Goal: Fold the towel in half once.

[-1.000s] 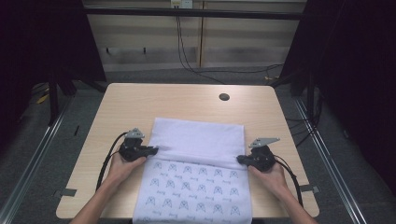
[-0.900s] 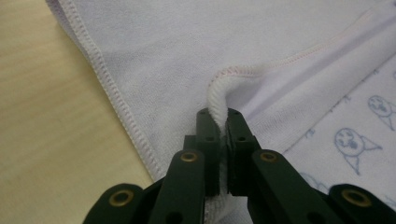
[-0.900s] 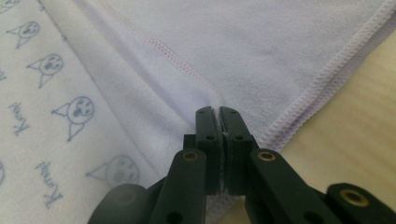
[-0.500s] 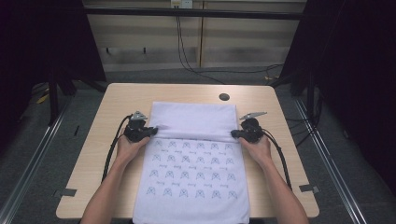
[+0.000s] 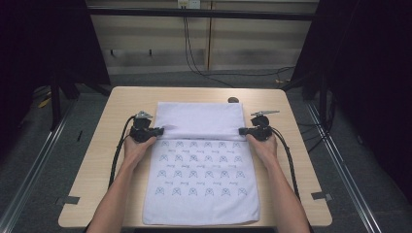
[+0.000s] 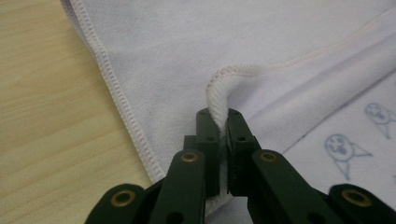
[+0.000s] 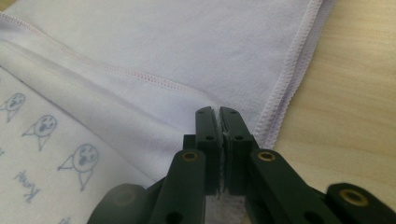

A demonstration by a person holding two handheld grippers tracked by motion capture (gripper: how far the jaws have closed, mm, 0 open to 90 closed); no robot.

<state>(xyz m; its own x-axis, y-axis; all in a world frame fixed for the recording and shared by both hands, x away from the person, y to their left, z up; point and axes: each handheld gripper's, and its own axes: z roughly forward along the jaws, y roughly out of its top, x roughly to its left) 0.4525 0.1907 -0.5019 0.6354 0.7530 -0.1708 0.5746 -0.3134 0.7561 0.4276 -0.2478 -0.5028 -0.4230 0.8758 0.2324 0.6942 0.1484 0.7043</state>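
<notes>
Cloth lay flat on the tabletop, a white towel-like sheet, its near hem reaching the tabletop's 6 o'clock edge. Far portion was doubled over toward the person: a plain white flap ran across the 12 o'clock part of the cloth, the printed face showing from the fold line down to 6 o'clock. Left claw sat at the 9 o'clock end of the flap's edge, jaws clamped together on the stitched hem; in the left gripper view the thick hem curled up out of the closed jaws. Right claw sat at the 3 o'clock end, likewise pinched shut on the cloth, a sliver of fabric caught between its jaws in the right gripper view. Judged as a fold in progress: the first fold looked partly laid, both corners not yet released, flap edge not yet squared, and most of the printed area left to fold. Small dark disc rested on the tabletop near 12 o'clock, just beyond the cloth's far right corner. Print: rows of small blue cartoon faces with a scrawled word beneath each, too small and slanted to read with confidence. No brand tag seen.
</notes>
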